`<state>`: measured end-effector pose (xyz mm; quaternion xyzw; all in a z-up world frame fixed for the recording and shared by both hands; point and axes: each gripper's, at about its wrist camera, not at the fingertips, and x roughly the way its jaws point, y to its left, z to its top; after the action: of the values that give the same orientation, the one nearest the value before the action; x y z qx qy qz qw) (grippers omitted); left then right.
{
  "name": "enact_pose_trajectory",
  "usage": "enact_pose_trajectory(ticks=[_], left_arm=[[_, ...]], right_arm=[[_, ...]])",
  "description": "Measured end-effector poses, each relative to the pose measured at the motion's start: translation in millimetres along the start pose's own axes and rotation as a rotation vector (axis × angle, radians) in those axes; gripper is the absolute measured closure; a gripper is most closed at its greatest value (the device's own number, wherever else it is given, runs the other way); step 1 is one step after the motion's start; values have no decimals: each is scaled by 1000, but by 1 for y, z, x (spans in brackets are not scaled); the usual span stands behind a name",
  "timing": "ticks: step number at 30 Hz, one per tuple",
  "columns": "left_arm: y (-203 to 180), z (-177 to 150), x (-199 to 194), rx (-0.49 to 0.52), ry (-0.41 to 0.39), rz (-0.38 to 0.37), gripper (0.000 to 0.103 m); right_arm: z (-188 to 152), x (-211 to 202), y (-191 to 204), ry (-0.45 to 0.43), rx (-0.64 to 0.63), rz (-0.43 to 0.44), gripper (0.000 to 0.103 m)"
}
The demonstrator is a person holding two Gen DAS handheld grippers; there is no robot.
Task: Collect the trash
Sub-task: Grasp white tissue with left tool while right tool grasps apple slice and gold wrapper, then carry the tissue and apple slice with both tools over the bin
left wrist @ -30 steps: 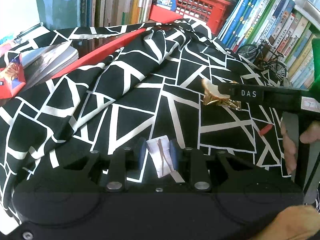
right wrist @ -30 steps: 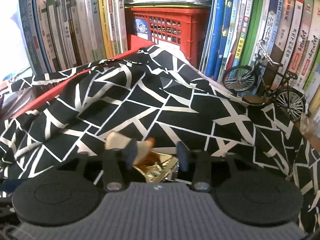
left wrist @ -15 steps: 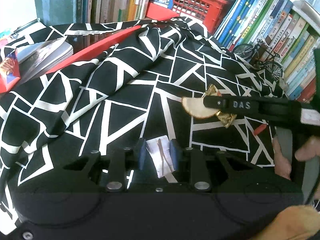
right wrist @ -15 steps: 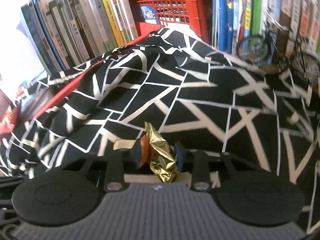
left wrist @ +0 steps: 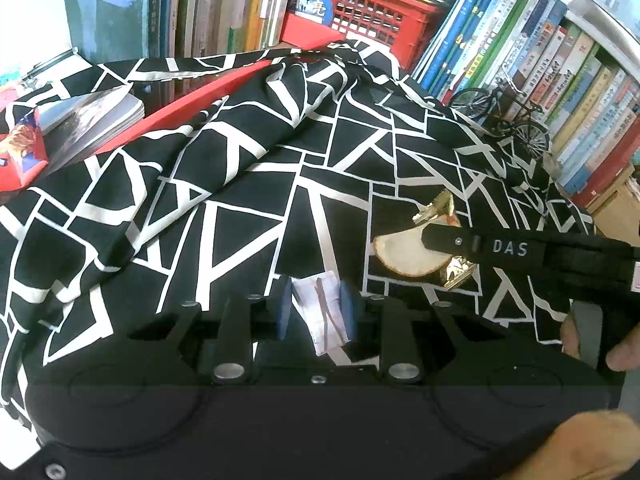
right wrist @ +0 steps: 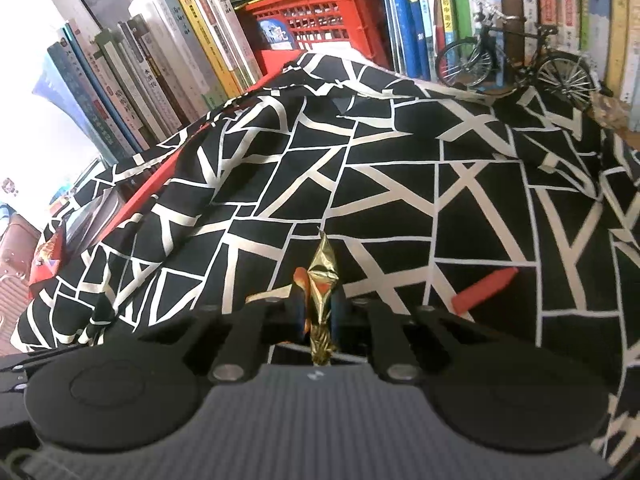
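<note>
Books (right wrist: 168,80) and crate (right wrist: 320,20) behind cloth (right wrist: 360,184); model bicycle (right wrist: 516,60) at cloth's far right edge.

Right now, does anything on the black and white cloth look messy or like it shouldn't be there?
Yes. A small red scrap lies loose on the rumpled cloth. A red snack packet leans by a book at its far edge. The right gripper pinches crumpled gold foil; the left gripper pinches white paper.

Left gripper (left wrist: 314,312) pitched down over the cloth, jaws narrow, pads clamped on a white paper scrap (left wrist: 324,318). Right gripper (right wrist: 318,310) jaws just closed, pinching a gold foil wrapper (right wrist: 322,280). Fingers (left wrist: 576,334) wrap its handle.
</note>
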<state>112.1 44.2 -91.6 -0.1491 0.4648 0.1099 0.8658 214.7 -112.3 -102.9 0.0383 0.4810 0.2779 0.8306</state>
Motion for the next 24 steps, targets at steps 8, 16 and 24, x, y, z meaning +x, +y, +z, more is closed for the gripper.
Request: enact_pose_trajectory(ticks=[8,16,24], left_arm=[[9,-15,-21,21,17,16,79],[31,-47,-45,26,39,-9,79],[63,-86,-83,27,44,-20,79]], right_arm=[[-20,-23,15,-7,13,-28,89],[-53,-49,42,-15,20,-59,89],[-98,-76,82,-16,15,-79,88]])
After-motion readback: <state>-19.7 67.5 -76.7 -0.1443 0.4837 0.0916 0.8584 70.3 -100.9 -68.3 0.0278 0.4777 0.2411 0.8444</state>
